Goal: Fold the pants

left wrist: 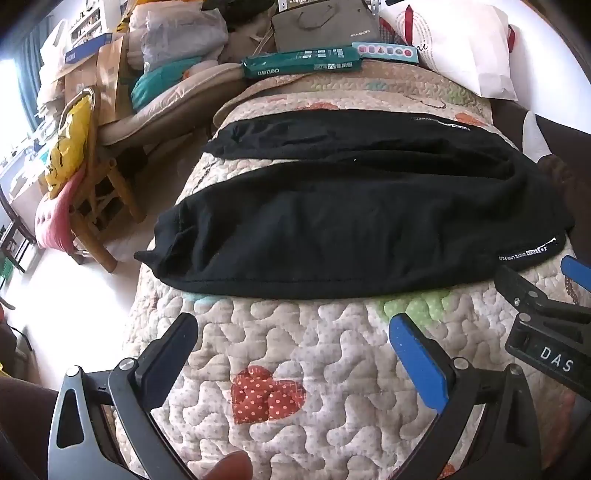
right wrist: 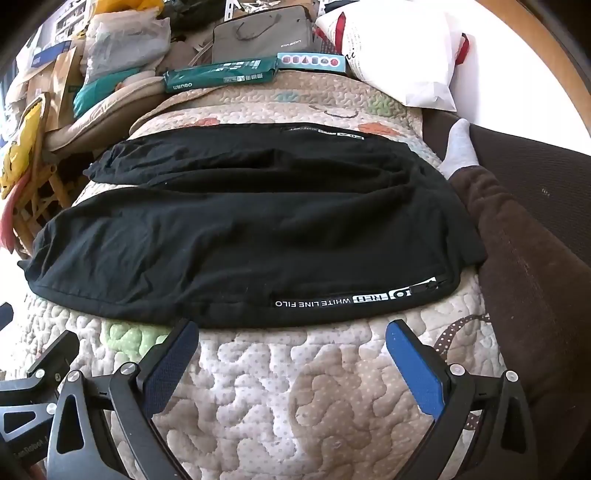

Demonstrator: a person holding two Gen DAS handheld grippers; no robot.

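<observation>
Black pants (left wrist: 351, 221) lie flat across a quilted bedspread (left wrist: 295, 350), legs side by side pointing left, waist at the right. White lettering runs along the near leg's side (right wrist: 332, 301). The pants also fill the middle of the right wrist view (right wrist: 240, 229). My left gripper (left wrist: 295, 332) is open and empty, just short of the near leg's edge. My right gripper (right wrist: 291, 339) is open and empty, its fingertips at the near edge by the lettering. It shows at the right edge of the left wrist view (left wrist: 543, 302).
A green box (left wrist: 301, 62), a grey bag (left wrist: 325, 26) and a white pillow (left wrist: 461, 40) lie at the far end of the bed. A wooden chair (left wrist: 92, 206) with clutter stands left. A person's brown-clad leg and white sock (right wrist: 458, 147) lie along the right side.
</observation>
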